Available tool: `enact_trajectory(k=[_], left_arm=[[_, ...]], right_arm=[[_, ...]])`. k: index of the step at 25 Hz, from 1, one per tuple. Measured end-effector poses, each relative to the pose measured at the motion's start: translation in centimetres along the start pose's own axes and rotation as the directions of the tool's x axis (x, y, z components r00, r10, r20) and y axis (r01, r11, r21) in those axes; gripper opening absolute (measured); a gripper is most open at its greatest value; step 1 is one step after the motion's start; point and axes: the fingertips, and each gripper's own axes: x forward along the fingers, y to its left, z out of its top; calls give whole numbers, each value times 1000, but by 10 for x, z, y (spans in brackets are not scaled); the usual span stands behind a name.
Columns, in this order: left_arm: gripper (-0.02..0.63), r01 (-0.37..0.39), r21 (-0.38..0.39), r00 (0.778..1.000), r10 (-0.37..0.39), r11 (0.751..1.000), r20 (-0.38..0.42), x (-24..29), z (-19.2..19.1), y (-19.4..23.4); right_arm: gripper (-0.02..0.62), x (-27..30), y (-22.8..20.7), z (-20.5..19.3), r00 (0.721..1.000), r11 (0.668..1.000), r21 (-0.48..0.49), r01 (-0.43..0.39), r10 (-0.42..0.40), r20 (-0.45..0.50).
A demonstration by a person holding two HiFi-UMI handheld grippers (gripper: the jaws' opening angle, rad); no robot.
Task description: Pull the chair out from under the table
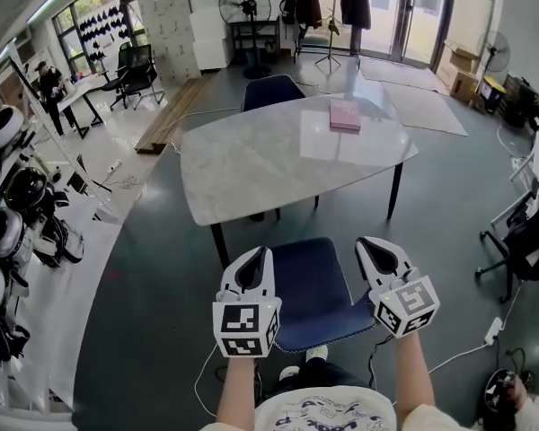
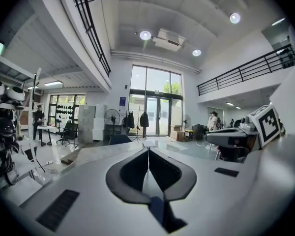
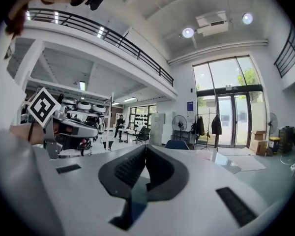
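Evidently the blue chair (image 1: 310,290) already stood clear of the table (image 1: 251,164). Its whole seat showed in the head view, just short of the table's near edge and right in front of the person, with nothing of it tucked underneath. Its legs were hidden beneath the seat, and its back was hard to make out from above. The thicker rim on the person's side was probably the top of the backrest.

I judged it a light, rigid piece: a shaped seat on a slim frame that would slide rather than need lifting. The top edge of the back looked like the place to take hold, one gripper toward each corner, so the chair would travel straight and not swing round. The surface looked smooth, so a shallow pinch could slip off. On the dark, glossy floor (image 1: 153,330) the feet might drag or judder if pulled at a tilt.

The left gripper (image 1: 256,259) and the right gripper (image 1: 375,251) hung above the seat's two sides, apart from it. In each gripper's own view the jaws met tip to tip with nothing between them, pointing out across the room.

Farther off, a pink book (image 1: 345,115) lay on the tabletop, and a second blue chair (image 1: 271,91) stood at the table's far side.
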Motion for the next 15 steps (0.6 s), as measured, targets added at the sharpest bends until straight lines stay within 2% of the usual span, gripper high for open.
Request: enact_trajectory(k=[6,11,15], left_arm=[[20,-40,-20,998,41,999,46,-11,13,10],[20,-64,21,997,63,998,40,-16,9,9],[20,-63,-18,997,64,998,35,-17,5,9]], right_arm=[[6,-4,-1,6,997,997,16,74,-74,22],[6,-7,0,7,994,995,6,104,-104,28],[6,-8,-1,5,993,994,24,111,-112,34]])
